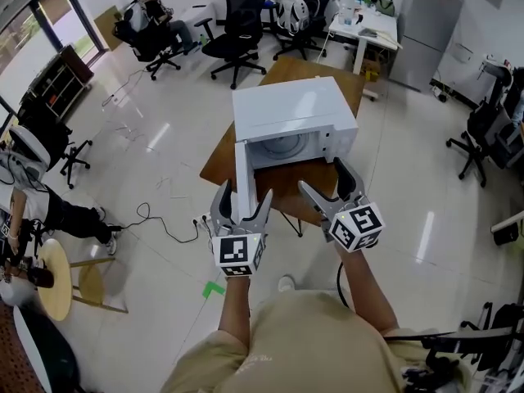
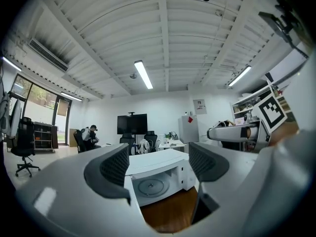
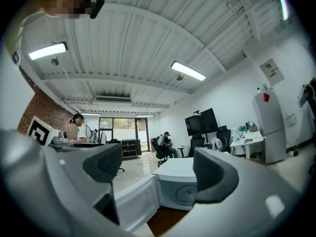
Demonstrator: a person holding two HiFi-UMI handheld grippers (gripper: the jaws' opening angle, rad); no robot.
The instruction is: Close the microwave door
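- Microwave door (image 1: pixel 241 170) is seen swung open just ahead of the left gripper (image 1: pixel 244 191), whose jaws are spread, as are the right gripper (image 1: pixel 321 174) jaws.
- It is set above a wooden table (image 1: pixel 217 164) on a white tiled floor (image 1: pixel 164 129).

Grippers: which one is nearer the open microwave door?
The left gripper: in the head view it is right at the free edge of the door, while the right gripper sits aside, before the open microwave.

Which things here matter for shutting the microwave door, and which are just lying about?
Job: microwave, open door, left tongs, right tongs.
Lying about: office chair, white desk, round stool, refrigerator.
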